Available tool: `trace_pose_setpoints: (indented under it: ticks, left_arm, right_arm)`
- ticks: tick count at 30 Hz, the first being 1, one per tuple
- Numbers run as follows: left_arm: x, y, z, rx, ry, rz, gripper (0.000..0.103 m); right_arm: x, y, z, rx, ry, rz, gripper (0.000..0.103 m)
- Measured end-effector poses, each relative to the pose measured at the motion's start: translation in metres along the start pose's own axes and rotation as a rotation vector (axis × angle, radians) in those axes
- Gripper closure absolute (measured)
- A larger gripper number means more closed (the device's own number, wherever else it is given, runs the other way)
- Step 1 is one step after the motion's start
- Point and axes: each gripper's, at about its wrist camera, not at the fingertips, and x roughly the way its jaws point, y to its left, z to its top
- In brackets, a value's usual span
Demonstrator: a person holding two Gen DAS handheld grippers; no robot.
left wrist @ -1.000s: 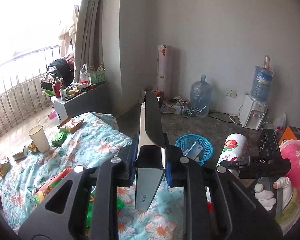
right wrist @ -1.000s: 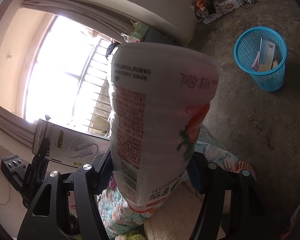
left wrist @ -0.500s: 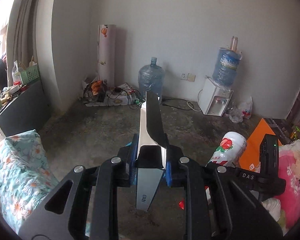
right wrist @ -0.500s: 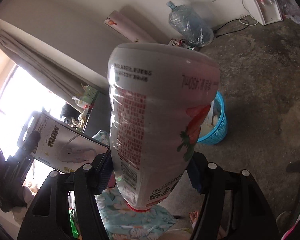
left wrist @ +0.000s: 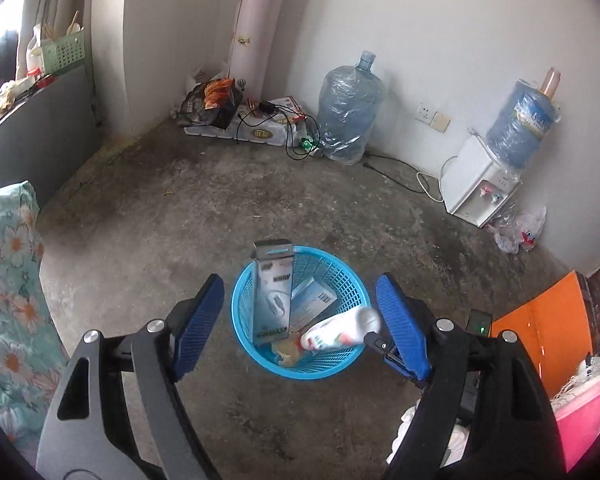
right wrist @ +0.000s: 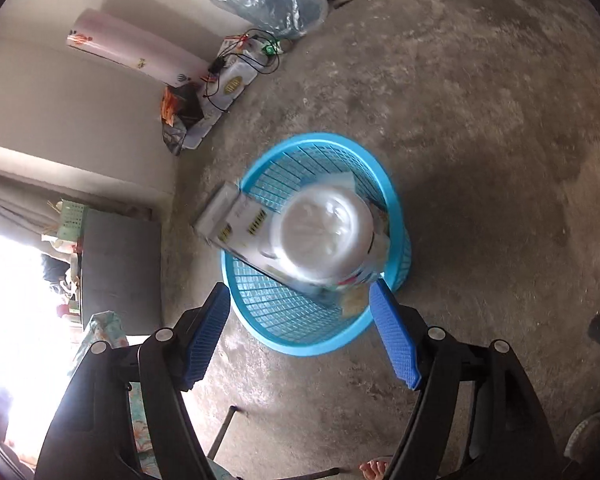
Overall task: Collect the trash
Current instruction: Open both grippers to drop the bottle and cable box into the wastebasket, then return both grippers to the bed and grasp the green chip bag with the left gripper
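Grippers (left wrist: 300, 320) (right wrist: 300, 332) spread above basket (left wrist: 340, 368) rim.

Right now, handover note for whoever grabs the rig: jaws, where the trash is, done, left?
Left gripper: jaws open, empty, above the blue basket.
Right gripper: jaws open, empty, over the same basket.
Trash: the grey box stands in the basket, its top poking over the rim. The white bottle is blurred, in or just above the basket. A smaller carton lies beside the box.
Done: both items released.
Left: confirm the bottle settled inside. No other trash shows in these views.
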Motion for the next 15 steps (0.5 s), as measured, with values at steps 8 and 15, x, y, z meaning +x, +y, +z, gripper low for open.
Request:
trace_pose_setpoints:
  ticks: [8, 15]
  left_arm:
    - [-0.083, 0.014, -0.015, 0.000, -0.073, -0.042, 0.029]
    - [-0.212, 0.004, -0.045, 0.049, -0.188, -0.057, 0.022]
  right_arm:
    - [-0.055, -0.016, -0.028, -0.075, -0.053, 0.046, 0.032]
    - [-0.135, 0.035, -0.065, -0.278, -0.161, 0.084, 0.032]
